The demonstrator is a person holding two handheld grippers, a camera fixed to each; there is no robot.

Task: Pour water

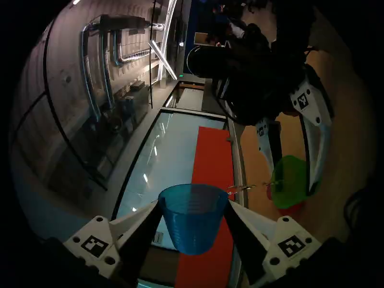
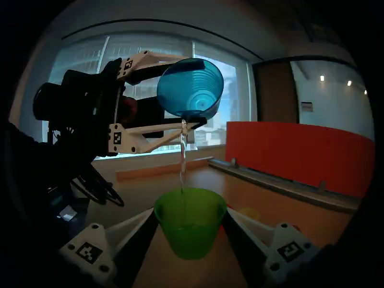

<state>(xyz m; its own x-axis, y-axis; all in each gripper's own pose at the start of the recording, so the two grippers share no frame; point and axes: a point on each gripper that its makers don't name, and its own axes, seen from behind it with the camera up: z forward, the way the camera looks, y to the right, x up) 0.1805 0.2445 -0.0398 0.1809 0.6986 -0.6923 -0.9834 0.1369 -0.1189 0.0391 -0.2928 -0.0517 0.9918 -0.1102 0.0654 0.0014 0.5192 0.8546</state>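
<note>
Left gripper [image 1: 193, 204] clamps the tipped blue cup [image 1: 192, 228], right gripper [image 2: 190, 211] the green cup [image 2: 189, 233]; both seem light, squashable, best gripped mid-wall

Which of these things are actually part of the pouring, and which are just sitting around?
Part of the job:
- blue cup, tipped in the left gripper
- water stream
- green cup, upright in the right gripper

Just around:
- red partition
- wooden desk
- window
</note>
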